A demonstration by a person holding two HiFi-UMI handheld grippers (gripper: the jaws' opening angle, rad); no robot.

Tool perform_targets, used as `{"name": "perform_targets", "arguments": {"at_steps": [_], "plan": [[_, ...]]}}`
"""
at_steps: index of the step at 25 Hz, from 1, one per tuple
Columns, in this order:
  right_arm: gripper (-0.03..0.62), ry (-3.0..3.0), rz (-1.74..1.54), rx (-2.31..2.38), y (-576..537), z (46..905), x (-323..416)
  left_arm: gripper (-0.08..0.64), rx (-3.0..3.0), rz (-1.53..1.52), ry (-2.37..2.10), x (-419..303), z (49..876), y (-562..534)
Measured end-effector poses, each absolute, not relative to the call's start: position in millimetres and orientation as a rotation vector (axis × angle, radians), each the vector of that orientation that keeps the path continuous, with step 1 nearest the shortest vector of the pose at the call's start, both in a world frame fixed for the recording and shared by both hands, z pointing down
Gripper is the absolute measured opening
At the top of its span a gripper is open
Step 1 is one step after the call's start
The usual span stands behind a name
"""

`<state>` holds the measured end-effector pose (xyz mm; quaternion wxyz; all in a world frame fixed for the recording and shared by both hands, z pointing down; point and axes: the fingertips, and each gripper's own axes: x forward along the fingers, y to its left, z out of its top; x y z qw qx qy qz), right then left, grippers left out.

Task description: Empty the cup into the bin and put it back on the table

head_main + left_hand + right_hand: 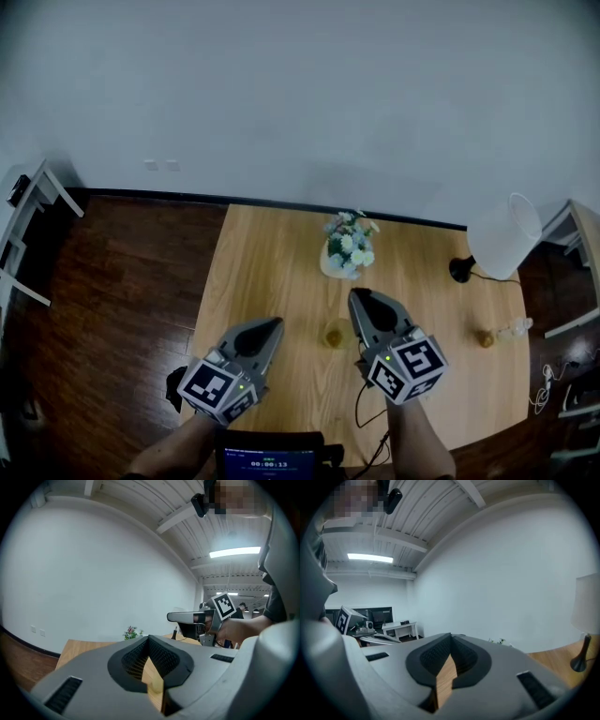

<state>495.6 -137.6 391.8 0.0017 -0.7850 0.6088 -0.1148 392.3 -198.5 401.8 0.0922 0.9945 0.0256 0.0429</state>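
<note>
head view, looking steeply down: wooden table (pixel 272 253) on a dark plank floor (pixel 122 281), pale wall (pixel 300 94) along the far side.

small translucent cup (pixel 335 334) upright on the table top, near of centre, in the gap between the two grippers and touching neither; contents too small to tell.

left gripper (pixel 275 325) over the near left part of the table, pointing toward the far side. jaws together at the tips, clamped on nothing, with only bare table wood showing through the slot behind the tips.

right gripper (pixel 357 296) just right of the cup and a little farther, also pointing toward the far side. jaws together, tips meeting, nothing held. black cable (pixel 361 412) trailing from its near end.

vase of pale flowers (pixel 348 246) at the far middle of the table, beyond the cup.

table lamp (pixel 503 236) with white shade and black base at the far right corner.

small brown item (pixel 485 338) and clear bottle-like item (pixel 514 328) side by side near the right edge, well apart from the cup.
</note>
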Motion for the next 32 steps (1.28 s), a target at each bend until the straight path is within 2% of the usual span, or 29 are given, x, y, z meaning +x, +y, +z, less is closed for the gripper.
{"name": "perform_targets", "arguments": {"at_steps": [6,9,13,15,22,25,32], "plan": [[0.002,1.940,-0.392,-2.477,-148.4,425.3,498.4,-0.009,2.951,0.196,0.063,406.7,429.7,-198.8],[0.034,1.943,-0.426,-2.488,-151.1,447.6,499.2,-0.009,2.972,0.186,0.042,411.0,443.5,-200.4],[0.035,1.942,-0.456,-2.495,-151.4,472.1,501.0,-0.009,2.935,0.201,0.003,412.2,458.4,-203.7],[0.101,1.936,-0.456,-2.492,-152.9,480.3,503.1,-0.009,2.928,0.218,-0.002,412.8,463.7,-205.4],[0.103,1.948,-0.410,-2.495,-161.0,498.6,504.5,-0.009,2.910,0.247,-0.004,414.0,482.1,-205.0],[0.188,1.967,-0.398,-2.489,-160.6,501.0,502.9,-0.009,2.908,0.250,0.005,414.6,483.9,-203.0],[0.315,2.010,-0.441,-2.513,-152.5,522.4,499.2,-0.009,2.901,0.286,-0.004,412.0,495.8,-201.3]]}}
